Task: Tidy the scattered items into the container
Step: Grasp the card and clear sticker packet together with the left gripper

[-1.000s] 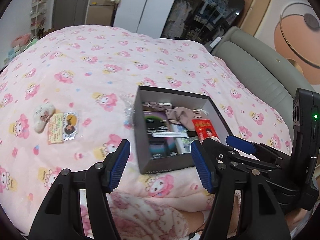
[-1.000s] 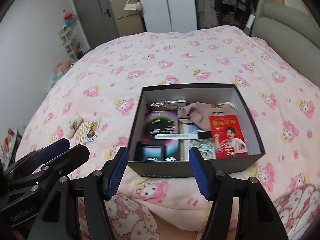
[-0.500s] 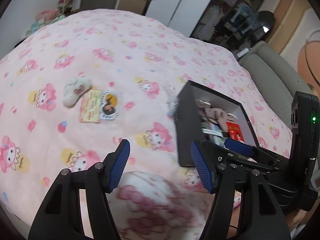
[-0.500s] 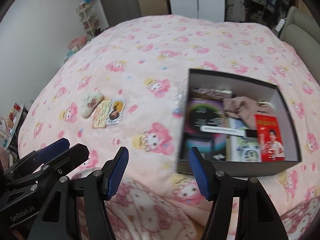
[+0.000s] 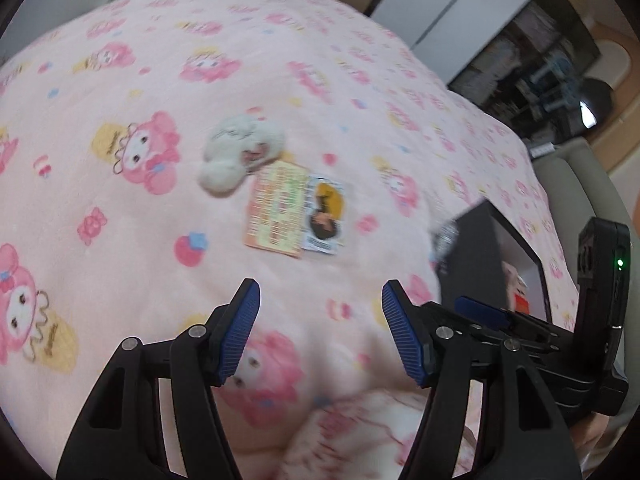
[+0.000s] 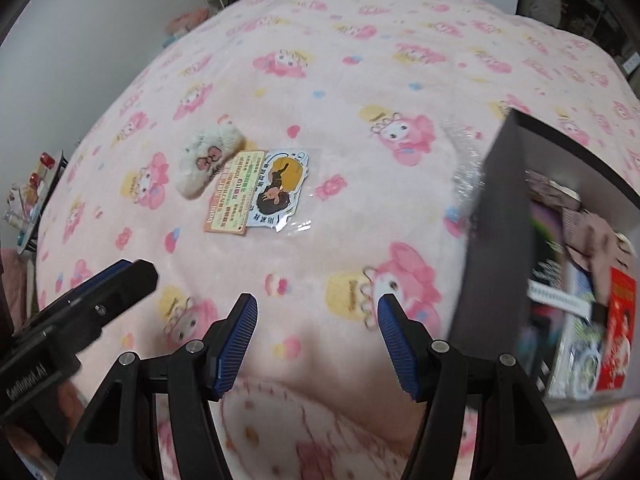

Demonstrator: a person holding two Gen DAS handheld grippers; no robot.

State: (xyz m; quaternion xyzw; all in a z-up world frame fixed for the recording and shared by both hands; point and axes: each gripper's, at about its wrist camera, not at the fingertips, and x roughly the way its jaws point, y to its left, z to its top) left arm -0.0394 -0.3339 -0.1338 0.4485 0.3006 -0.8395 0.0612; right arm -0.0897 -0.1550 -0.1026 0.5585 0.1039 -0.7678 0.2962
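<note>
Both the left gripper [image 5: 320, 332] and right gripper [image 6: 316, 332] hover wide and empty above the bed [image 6: 360, 80]; plush toy [image 6: 208, 160] and cards [image 6: 256, 192] lie beside the box [image 6: 496, 240].

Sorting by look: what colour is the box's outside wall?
Dark grey to black box, clearest in the right wrist view.

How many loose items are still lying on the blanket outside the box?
3: a plush, a card touching it, and a sticker overlapping the card. Clear wrap by the box may be a fourth.
</note>
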